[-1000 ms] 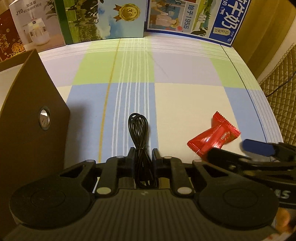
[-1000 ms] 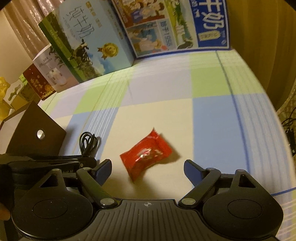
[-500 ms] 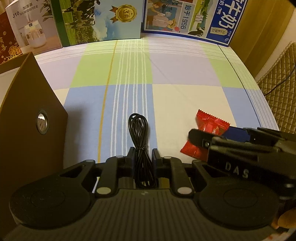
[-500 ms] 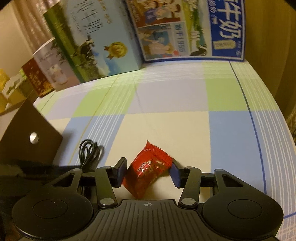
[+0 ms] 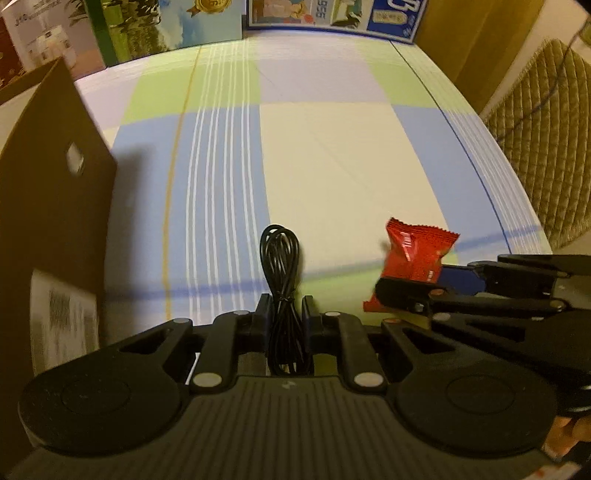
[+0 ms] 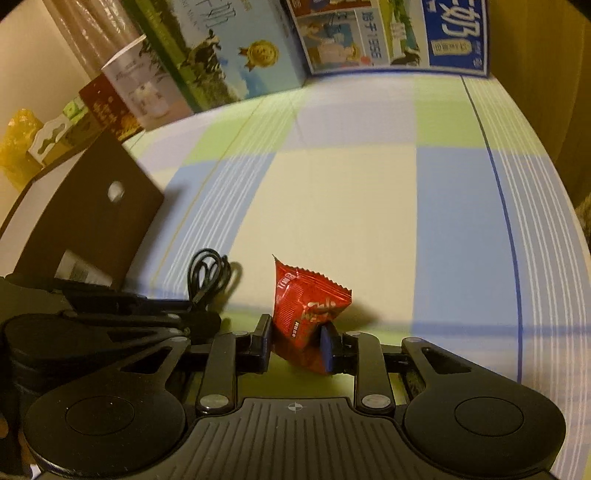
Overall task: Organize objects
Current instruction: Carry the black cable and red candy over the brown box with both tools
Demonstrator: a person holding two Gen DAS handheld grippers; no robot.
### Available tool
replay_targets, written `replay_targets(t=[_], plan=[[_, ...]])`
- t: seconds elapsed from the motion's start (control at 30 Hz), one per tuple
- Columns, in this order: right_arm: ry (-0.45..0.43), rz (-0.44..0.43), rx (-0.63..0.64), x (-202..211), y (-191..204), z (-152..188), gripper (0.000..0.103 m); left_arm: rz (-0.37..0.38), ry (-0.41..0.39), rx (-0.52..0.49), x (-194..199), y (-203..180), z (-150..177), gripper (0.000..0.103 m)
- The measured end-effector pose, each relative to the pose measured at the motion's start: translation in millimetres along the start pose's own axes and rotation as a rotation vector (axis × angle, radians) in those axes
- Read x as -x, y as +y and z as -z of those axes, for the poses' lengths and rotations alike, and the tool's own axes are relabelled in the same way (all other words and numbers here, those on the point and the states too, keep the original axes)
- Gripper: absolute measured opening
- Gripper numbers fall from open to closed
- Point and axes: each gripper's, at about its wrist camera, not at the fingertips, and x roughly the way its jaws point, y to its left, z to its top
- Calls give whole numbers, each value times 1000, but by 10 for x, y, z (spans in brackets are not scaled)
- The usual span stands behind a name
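Checked tablecloth (image 6: pixel 332 206) below: left gripper (image 5: pixel 285 308) clamps half-hidden cable (image 5: pixel 280 266), right gripper (image 6: pixel 295 341) pinches candy (image 6: pixel 306 310)

Dim warm indoor light, fisheye-bent edges, perhaps motion blur at left.

The left wrist view is taken low and close over the checked tablecloth (image 5: pixel 332 155), aimed toward the milk cartons (image 5: pixel 332 14) at 12 o'clock. The right wrist view is set just beside it, equally low, angled slightly toward 11 o'clock. Shared between both are the black cable (image 5: pixel 282 266) (image 6: pixel 207 275), the red packet (image 5: pixel 413 254) (image 6: pixel 306 314) and the brown box (image 5: pixel 48 177) (image 6: pixel 85 221).
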Motion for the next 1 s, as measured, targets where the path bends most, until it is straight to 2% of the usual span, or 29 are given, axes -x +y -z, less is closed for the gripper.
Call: replay_targets(t=[0.2, 0.5, 1.0], plan=[[41, -59, -24, 321, 103, 367, 23, 33, 25, -3, 289, 3, 467, 12], [74, -112, 31, 644, 415, 715, 23, 42, 25, 95, 772, 253, 1077, 12], [34, -199, 178, 910, 1153, 872, 23, 23, -87, 192, 1461, 537, 1505, 12]])
